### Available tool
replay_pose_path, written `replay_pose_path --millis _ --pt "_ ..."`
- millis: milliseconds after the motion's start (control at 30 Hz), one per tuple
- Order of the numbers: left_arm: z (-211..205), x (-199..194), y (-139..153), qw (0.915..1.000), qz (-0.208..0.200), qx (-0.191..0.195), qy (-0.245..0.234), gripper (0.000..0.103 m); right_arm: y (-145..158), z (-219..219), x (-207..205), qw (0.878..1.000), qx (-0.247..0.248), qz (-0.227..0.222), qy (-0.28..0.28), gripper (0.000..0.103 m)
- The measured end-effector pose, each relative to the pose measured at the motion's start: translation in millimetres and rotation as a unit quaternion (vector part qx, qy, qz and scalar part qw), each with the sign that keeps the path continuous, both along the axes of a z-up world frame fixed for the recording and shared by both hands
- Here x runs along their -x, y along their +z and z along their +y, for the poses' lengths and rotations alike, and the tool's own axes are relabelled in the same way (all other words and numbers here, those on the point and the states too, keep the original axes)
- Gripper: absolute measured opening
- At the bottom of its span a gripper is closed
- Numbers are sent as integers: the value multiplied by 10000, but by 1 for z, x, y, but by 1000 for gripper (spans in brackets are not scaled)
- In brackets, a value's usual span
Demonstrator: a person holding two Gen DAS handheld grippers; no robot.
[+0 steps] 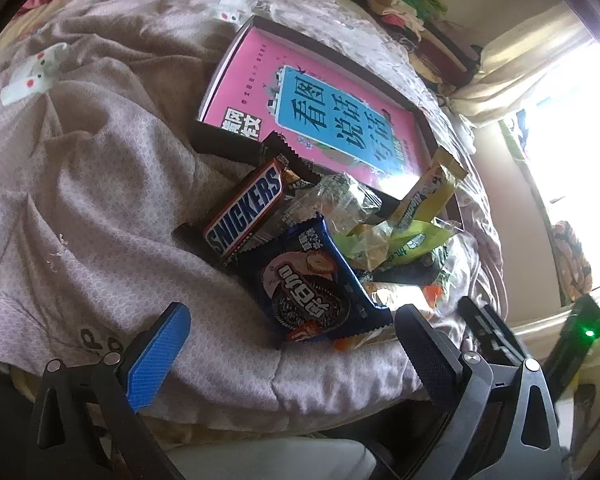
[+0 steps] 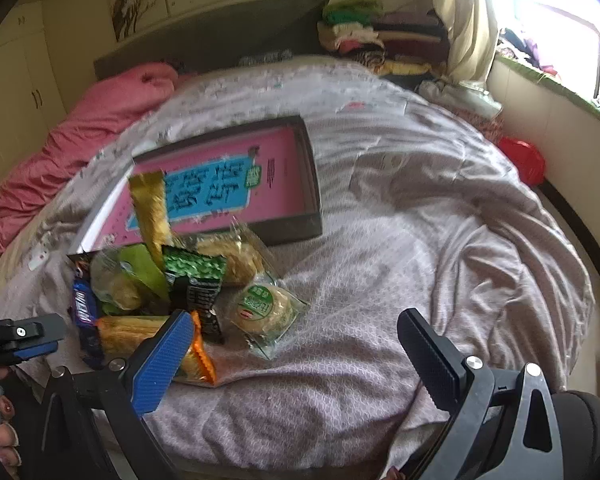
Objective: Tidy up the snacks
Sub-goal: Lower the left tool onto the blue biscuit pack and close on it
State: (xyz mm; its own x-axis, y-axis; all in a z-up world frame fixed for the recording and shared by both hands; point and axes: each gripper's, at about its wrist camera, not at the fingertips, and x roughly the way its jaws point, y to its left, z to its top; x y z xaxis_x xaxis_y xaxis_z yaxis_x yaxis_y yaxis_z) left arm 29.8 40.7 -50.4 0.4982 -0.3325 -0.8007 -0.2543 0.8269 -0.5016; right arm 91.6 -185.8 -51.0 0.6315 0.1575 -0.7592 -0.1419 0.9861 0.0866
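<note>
A: Checking left wrist view: left gripper fingers spread wide, holding nothing. Blue foil Oreo packet lies between them on the mauve bedspread, beside the brown Snickers bar.

B: Right wrist view: right gripper fingers likewise wide, empty. Snack pile rests against the shallow dark box with pink printed floor.

Bare quilt right of snack pile
</note>
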Motion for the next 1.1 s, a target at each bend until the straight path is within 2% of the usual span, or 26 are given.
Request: replay_pose_path --millis 167,300,467,667,1033,1067,1100 --pt "2 -8 -8 9995 139 247 122 99 -22 6 -18 9989 -7 448 111 95" --pt "2 -15 -13 9991 226 337 139 96 -28 10 -26 9986 -17 509 122 90" --pt "2 -21 -19 9987 302 368 160 96 -34 20 -34 9979 21 558 325 70" --pt "3 -28 -25 9982 356 451 186 96 -35 18 -34 9973 -151 564 441 57" --pt "7 -38 -44 9960 509 675 302 95 -39 20 -37 9965 -222 569 567 50" --pt "7 -39 -45 9962 504 648 282 94 -39 20 -38 9965 -244 565 573 50" --pt "7 -40 -46 9967 484 589 262 86 -39 18 -38 9964 -274 560 577 50"
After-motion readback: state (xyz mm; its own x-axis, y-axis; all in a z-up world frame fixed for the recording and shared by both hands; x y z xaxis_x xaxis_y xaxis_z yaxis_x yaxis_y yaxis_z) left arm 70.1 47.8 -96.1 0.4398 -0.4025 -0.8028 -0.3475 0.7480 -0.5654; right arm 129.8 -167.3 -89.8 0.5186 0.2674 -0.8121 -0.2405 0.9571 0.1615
